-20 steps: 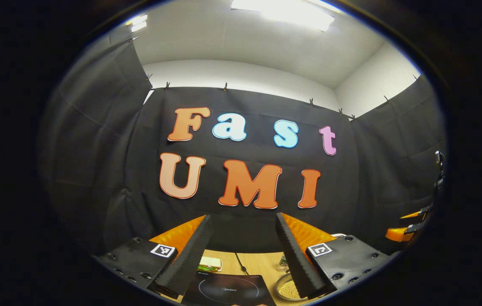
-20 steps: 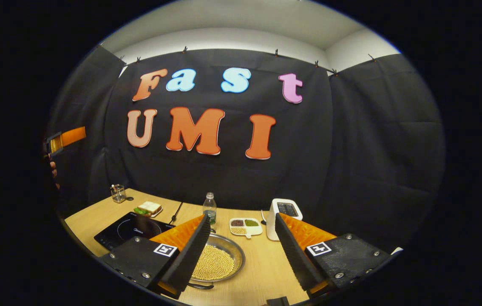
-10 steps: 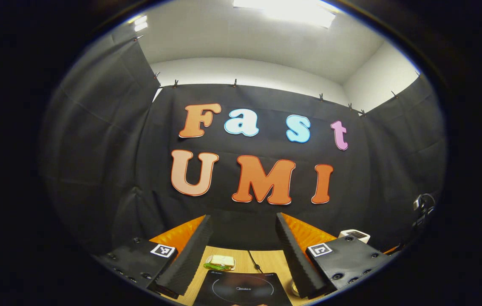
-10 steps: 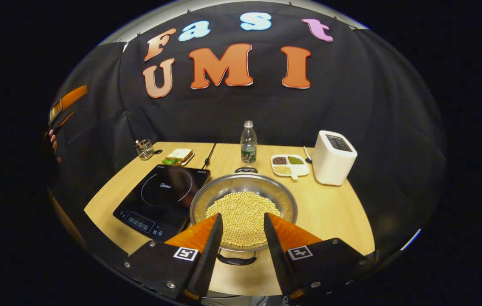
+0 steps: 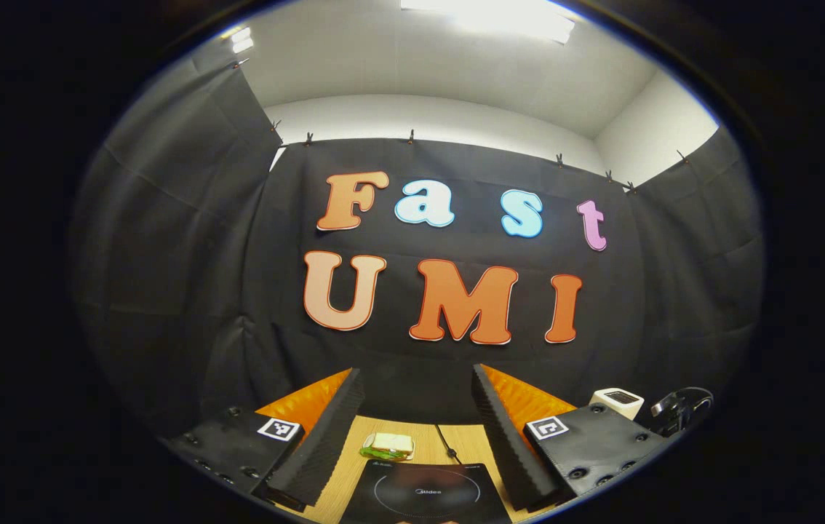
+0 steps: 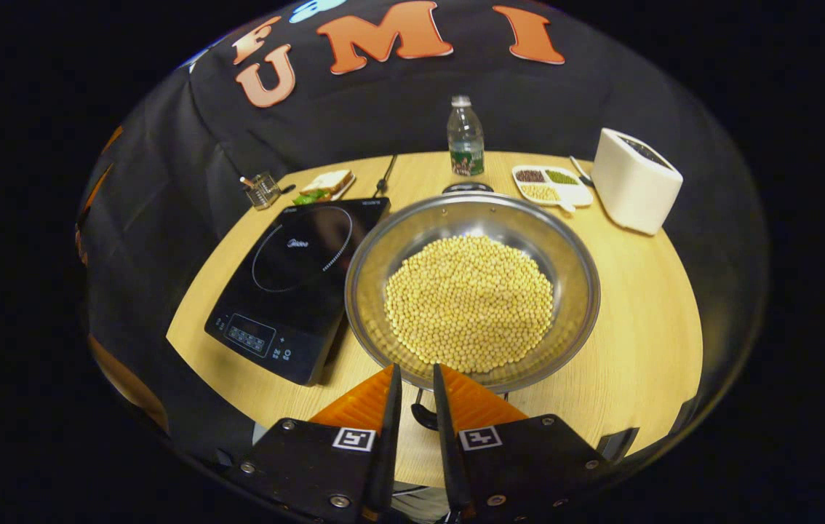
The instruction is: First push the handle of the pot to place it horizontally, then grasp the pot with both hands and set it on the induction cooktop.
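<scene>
My right gripper (image 6: 412,378), jaws nearly closed, sits over the pot (image 6: 472,291) handle (image 6: 423,416); nudge sideways gently. Left gripper (image 5: 412,407) jaws gape wide.

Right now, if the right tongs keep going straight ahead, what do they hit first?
Probably the pot's near handle, which sits just beyond the right tongs, whose fingers stand narrowly apart; depth is hard to judge.

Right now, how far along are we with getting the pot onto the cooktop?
Early. The pot of beans sits on the table beside the induction cooktop, not on it. The right gripper, fingers nearly closed, is at the pot's near handle. The left gripper is open. Handle push, two-handed lift and placement remain.
</scene>
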`<state>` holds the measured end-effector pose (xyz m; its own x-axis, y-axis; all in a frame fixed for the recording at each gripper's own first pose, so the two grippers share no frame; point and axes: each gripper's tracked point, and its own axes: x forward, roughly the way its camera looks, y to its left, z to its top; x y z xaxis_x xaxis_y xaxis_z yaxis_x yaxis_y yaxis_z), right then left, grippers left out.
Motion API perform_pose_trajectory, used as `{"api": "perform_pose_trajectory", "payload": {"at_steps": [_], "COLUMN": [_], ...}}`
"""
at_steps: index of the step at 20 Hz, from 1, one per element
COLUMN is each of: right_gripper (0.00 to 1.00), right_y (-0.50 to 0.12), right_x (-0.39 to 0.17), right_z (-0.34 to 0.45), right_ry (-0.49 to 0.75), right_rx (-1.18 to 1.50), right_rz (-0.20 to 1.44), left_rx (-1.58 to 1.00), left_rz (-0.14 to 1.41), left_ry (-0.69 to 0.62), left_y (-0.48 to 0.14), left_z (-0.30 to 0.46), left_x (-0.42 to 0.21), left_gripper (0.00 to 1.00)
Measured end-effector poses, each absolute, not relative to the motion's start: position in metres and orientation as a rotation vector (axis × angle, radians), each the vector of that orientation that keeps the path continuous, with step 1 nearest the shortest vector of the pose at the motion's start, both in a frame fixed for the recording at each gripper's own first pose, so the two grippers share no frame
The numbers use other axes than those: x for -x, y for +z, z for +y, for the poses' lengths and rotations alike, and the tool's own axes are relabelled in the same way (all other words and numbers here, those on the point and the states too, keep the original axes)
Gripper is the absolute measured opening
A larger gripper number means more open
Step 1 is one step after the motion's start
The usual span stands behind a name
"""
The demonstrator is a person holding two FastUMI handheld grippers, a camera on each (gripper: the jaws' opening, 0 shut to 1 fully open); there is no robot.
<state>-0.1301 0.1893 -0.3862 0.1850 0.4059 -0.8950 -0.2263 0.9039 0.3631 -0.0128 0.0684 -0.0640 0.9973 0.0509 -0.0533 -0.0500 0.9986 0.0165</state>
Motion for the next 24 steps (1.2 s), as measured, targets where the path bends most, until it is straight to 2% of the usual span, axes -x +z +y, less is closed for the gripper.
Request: {"api": "perform_pose_trajectory", "payload": {"at_steps": [1,6,8,12,15,24], "right_gripper": [0.28,0.06,0.02,0.0,0.0,0.0], "right_y": [-0.39,-0.396,-0.398,-0.415,-0.421,-0.446], "right_x": [0.134,0.144,0.147,0.161,0.161,0.143], "right_z": [0.194,0.223,0.231,0.234,0.236,0.185], "right_ry": [0.458,0.519,0.544,0.548,0.522,0.355], "right_rx": [-0.175,-0.268,-0.255,-0.221,-0.3,-0.277], "right_rz": [1.336,1.432,1.443,1.506,1.55,1.551], "left_rx": [-0.017,-0.023,-0.019,-0.013,-0.017,-0.039], "left_rz": [0.057,0.069,0.078,0.09,0.103,0.147], "left_ry": [0.05,0.064,0.055,0.056,0.067,0.05], "left_y": [-0.065,-0.069,-0.071,-0.074,-0.077,-0.086], "left_z": [0.069,0.074,0.072,0.074,0.078,0.069], "left_x": [0.012,0.011,0.011,0.011,0.009,-0.001], "left_gripper": [0.97,0.97,0.96,0.97,0.97,0.98]}}
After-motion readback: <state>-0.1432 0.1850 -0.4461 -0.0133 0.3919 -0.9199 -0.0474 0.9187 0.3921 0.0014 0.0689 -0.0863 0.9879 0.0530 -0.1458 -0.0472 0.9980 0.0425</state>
